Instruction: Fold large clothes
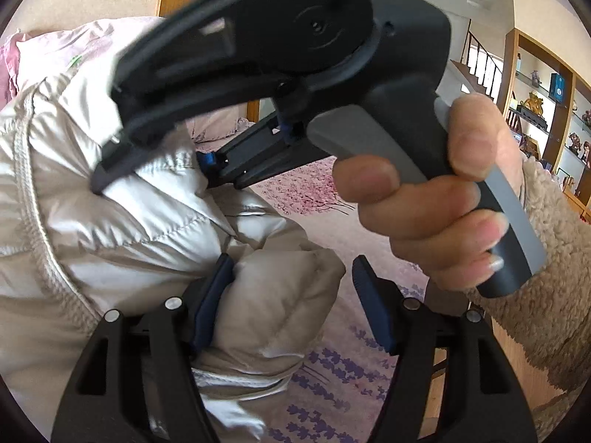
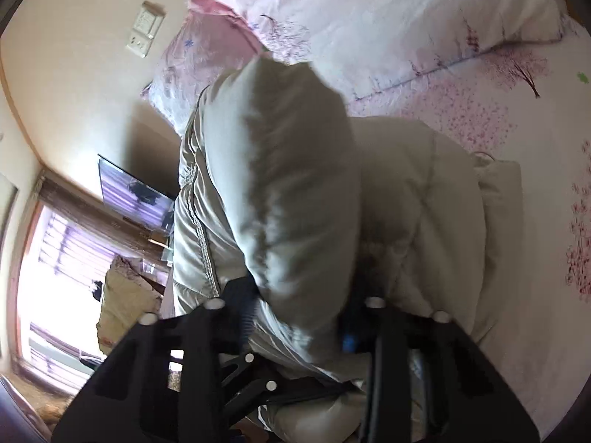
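**A:** Fingers first: the left gripper [image 1: 291,302] has its blue pads spread fairly wide. A puffy fold of the cream down jacket [image 1: 147,221] sits between them, touching the left pad [image 1: 210,302], but the right one stands clear of it, so no real pinch.

**B:** And the right gripper [image 2: 299,317]?

**A:** Narrower gap, with a thick roll of the same jacket [image 2: 295,184] packed between the pads and bulging up the middle of that frame. Looks clamped on it. In the left view you can also see that gripper [image 1: 218,166] biting the quilted fabric mid-frame, with a hand [image 1: 436,199] in a fleecy sleeve [image 1: 554,258] on its grey handle.

**B:** Any containers?

**A:** Only open wooden shelves [image 1: 546,103] at right of the left view, holding figurines and a blue box; too small to tell more.

**B:** Surface?

**A:** Bed with a pink blossom-print sheet [image 2: 480,122]; the jacket's heaped on it. Matching pillow [image 2: 369,18] at top, bright window [image 2: 55,277] lower left, wall switch plate [image 2: 146,29] upper left.
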`<state>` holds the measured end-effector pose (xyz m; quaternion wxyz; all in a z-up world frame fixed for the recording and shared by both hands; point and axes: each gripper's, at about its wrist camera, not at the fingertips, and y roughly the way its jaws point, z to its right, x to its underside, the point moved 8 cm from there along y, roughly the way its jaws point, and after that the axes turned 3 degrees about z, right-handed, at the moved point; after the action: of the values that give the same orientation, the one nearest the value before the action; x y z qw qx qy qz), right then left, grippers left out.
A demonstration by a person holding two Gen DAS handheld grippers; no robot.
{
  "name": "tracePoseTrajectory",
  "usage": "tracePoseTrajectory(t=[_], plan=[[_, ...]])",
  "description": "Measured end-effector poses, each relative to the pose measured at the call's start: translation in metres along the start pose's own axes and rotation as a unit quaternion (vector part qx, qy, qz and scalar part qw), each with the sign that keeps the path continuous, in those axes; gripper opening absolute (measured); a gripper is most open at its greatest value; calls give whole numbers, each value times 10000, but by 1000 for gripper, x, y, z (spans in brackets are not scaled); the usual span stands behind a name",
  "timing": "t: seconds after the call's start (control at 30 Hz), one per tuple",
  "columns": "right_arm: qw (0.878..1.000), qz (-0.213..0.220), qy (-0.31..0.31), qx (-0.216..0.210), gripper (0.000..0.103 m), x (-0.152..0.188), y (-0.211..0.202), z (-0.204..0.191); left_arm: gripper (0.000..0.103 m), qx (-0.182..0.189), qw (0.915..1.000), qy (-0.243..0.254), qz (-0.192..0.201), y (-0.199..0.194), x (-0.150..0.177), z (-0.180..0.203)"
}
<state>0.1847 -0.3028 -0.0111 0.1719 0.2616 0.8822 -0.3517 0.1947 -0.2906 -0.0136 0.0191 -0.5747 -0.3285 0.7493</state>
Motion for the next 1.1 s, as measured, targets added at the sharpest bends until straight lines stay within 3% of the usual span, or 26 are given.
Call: tracePoseTrajectory(t=[0.13, 0.3, 0.37, 0.47, 0.53, 0.67, 1.1], plan=[[9997, 220, -40, 123, 18, -1, -10, 0, 64, 99, 9999, -55, 27, -25, -9, 2], [9982, 449, -270, 282, 15, -6, -20, -11, 69, 148, 9976, -517, 431, -103, -34, -30], [9968, 584, -418, 351, 14, -8, -27, -19, 76, -82, 9947, -776, 663, -129, -44, -58], [9944, 759, -559, 488, 14, -10, -36, -25, 77, -872, 9852, -1190, 871, -157, -52, -122], [9921, 882, -617, 653, 14, -12, -43, -25, 77, -1206, 9761, -1647, 749, -158, -49, -165], [9907, 879, -433, 946, 14, -11, -45, -5, 77, -1416, 9672, -2033, 566, -148, -39, -201], [9895, 617, 22, 1309, 20, -6, -34, 58, 84, -1671, 9703, -1749, 49, -108, -23, -200]])
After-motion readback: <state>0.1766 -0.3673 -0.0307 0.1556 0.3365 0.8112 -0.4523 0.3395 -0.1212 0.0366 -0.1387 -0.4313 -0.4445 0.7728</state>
